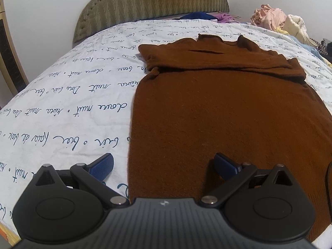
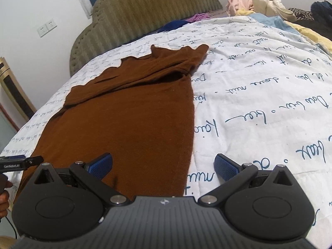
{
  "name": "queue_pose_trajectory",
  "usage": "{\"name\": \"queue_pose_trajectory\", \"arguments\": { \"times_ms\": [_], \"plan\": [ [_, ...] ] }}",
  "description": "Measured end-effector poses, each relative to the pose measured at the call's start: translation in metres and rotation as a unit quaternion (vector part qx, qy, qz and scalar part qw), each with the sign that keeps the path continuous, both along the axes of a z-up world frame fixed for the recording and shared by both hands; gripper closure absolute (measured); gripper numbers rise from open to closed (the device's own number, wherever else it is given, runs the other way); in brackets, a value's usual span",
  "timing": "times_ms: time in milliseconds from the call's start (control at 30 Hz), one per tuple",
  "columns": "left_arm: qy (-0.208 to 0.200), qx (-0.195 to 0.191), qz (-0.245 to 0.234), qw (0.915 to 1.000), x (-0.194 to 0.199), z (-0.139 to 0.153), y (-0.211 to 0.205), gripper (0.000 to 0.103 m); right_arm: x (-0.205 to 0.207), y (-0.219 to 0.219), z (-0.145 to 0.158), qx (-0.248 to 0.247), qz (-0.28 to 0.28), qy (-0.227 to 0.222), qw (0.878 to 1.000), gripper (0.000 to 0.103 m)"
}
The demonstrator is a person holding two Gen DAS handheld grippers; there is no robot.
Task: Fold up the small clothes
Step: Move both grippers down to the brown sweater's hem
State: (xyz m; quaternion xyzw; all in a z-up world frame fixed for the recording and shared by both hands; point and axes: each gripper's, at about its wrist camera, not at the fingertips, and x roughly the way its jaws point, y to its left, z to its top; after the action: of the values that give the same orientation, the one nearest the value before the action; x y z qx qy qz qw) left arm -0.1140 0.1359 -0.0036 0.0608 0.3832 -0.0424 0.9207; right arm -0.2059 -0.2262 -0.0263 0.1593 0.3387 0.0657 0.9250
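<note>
A brown knitted top (image 1: 224, 112) lies flat on the bed, its sleeves folded across the chest near the collar; it also shows in the right wrist view as the brown top (image 2: 128, 116). My left gripper (image 1: 164, 167) is open over the top's near left edge, one pad above the sheet and the other above the fabric. My right gripper (image 2: 164, 166) is open over the near right edge, its left pad above the fabric and its right pad above the sheet. Neither holds anything.
The bed's white quilt (image 1: 68, 103) carries blue script. A padded olive headboard (image 1: 149, 2) stands at the far end. A heap of loose clothes (image 2: 261, 0) lies at the far right corner. A hand (image 2: 4, 195) holding the other gripper shows at the left edge.
</note>
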Motion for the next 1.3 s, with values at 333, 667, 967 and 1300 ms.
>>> {"name": "queue_pose_trajectory", "arguments": {
  "times_ms": [333, 667, 967, 1300],
  "plan": [
    [0.037, -0.042, -0.026, 0.9981, -0.011, 0.007, 0.037, 0.0, -0.022, -0.013, 0.006, 0.019, 0.042, 0.004, 0.999, 0.003],
    [0.1, -0.182, -0.085, 0.9744, -0.019, 0.003, 0.094, 0.0, -0.041, -0.043, -0.002, 0.079, 0.068, 0.033, 0.994, 0.022],
    [0.134, -0.294, -0.131, 0.9373, -0.024, -0.008, 0.112, 0.0, -0.055, -0.056, -0.01, 0.147, 0.082, 0.045, 0.985, 0.025],
    [0.167, -0.384, -0.181, 0.89, -0.018, -0.024, 0.082, 0.0, -0.046, -0.031, -0.021, 0.264, 0.141, 0.058, 0.952, 0.025]
  ]
}}
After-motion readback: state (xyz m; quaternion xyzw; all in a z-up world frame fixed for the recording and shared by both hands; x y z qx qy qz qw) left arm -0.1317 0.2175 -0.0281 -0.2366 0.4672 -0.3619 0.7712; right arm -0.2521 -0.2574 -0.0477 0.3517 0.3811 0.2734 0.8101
